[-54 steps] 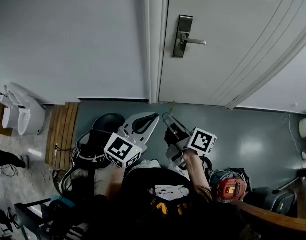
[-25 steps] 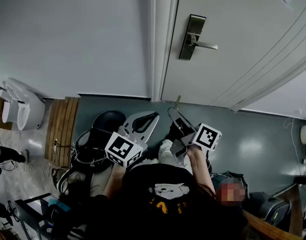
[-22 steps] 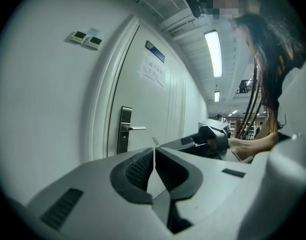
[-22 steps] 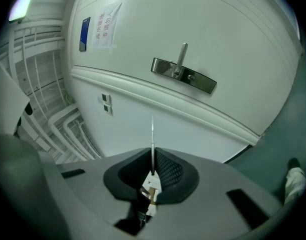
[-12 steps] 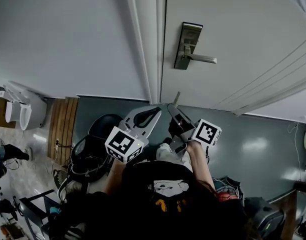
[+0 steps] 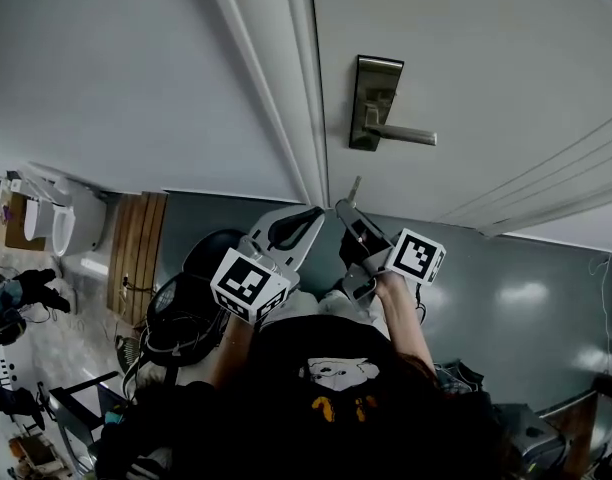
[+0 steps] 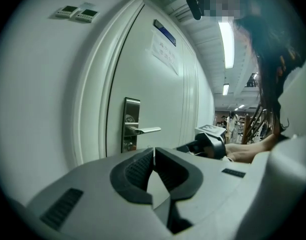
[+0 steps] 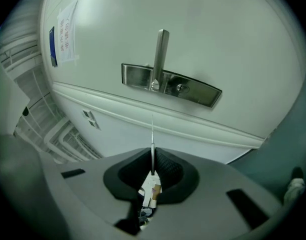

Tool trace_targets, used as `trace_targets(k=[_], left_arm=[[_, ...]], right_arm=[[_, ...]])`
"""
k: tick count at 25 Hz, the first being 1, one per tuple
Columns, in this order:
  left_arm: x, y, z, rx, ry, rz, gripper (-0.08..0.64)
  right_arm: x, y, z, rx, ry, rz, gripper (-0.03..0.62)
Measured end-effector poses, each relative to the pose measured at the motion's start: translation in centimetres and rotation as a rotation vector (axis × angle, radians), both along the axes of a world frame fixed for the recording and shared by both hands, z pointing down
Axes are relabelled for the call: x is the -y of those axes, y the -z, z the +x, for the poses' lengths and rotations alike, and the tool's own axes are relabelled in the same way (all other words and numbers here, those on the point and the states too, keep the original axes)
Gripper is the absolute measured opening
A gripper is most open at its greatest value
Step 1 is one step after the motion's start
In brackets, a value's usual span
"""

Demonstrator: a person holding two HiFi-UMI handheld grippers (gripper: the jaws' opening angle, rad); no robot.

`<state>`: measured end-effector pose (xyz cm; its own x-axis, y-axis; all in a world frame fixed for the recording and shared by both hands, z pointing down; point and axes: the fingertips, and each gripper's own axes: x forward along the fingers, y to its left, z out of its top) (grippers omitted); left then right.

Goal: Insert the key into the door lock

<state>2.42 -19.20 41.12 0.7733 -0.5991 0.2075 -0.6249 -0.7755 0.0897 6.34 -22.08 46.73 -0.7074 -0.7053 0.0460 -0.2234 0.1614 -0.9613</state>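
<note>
One key point(image 6: 353, 190), pinched edge-on in the right gripper point(image 8: 152, 160), blade pointing toward the single lock plate point(image 8: 193, 90) with open air between them. Left gripper point(image 7: 153, 155) is closed and empty, low by the door frame point(image 6: 291, 98)

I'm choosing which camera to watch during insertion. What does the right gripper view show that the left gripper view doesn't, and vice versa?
Only the right gripper view: the key, pinched edge-on in the right gripper's jaws, blade pointing toward the lock plate. Only the left gripper view: the left gripper, jaws shut on nothing, the right gripper seen from the side, and two wall panels beside the door frame. Both: the door, lock plate, lever handle and the paper notice.
</note>
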Motion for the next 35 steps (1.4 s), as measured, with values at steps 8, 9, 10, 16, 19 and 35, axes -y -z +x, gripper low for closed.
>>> trace_targets(k=[8, 9, 10, 16, 19, 35], left_arm=[[-0.8, 0.9, 0.8, 0.029, -0.045, 0.01, 0.017], [-0.9, 1.3, 0.9, 0.026, -0.054, 0.017, 0.017], [-1.0, 1.6, 1.0, 0.021, -0.063, 0.022, 0.017], [1.6, 2.1, 0.1, -0.01, -0.111, 0.013, 0.017], [2.5, 2.3, -0.2, -0.03, -0.125, 0.012, 0.017], [4.4, 1.8, 1.2, -0.051, -0.115, 0.015, 0.017]], right_arm=[[0.3, -0.1, 0.0, 0.011, -0.003, -0.017, 0.023], [0.3, -0.1, 0.1, 0.007, -0.006, -0.014, 0.023], [0.4, -0.1, 0.2, 0.003, -0.012, -0.013, 0.023], [3.5, -0.8, -0.1, -0.001, -0.044, -0.039, 0.023], [4.8, -1.3, 0.3, 0.007, -0.067, -0.055, 0.023], [11.3, -4.0, 3.6, 0.16, -0.009, -0.103, 0.023]])
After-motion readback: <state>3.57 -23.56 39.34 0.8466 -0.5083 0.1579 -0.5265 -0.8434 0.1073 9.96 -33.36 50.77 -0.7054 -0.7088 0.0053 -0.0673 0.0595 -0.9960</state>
